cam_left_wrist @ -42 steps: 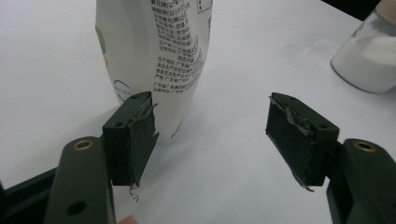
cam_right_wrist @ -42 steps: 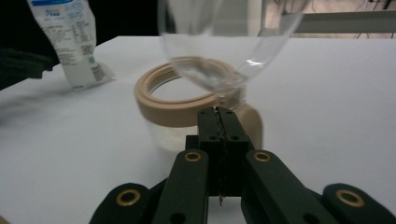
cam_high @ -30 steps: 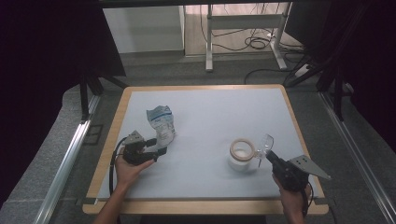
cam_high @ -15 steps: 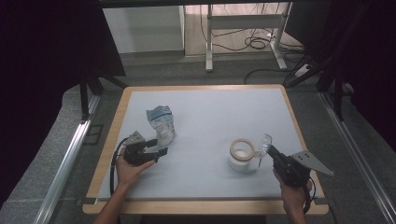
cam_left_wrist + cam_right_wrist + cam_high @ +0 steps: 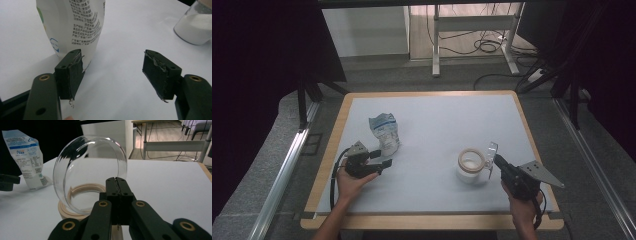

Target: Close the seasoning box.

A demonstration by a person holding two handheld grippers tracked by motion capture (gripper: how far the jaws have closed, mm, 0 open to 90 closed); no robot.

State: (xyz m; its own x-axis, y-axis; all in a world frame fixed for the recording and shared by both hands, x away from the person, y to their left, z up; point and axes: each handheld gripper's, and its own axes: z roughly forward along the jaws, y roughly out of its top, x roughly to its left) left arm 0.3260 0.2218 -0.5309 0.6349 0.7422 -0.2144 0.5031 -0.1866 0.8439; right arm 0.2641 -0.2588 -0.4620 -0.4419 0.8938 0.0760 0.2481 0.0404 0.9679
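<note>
A white and blue pouch [image 5: 384, 132] stands upright at the table's left. My left gripper [image 5: 381, 163] lies just in front of it, open, with nothing between its jaws [image 5: 112, 72]; the pouch [image 5: 72, 25] rises right behind the left pad. A clear jar [image 5: 471, 165] with a cream rim and white powder inside stands at the right; it is also at the edge of the left gripper view [image 5: 197, 25]. My right gripper [image 5: 498, 161] is shut on the edge of a round clear glass lid [image 5: 90, 172], held tilted on edge beside and above the jar's rim [image 5: 75, 195].
The white table top [image 5: 437, 120] has a wooden border. Black curtains, floor cables and a desk frame [image 5: 472, 30] lie beyond the far edge. The pouch [image 5: 26, 157] and a part of the left gripper [image 5: 7, 182] show at the left of the right gripper view.
My right hand has shifted very slightly with the lid still held. The left gripper, the pouch and the jar stay where they were.
</note>
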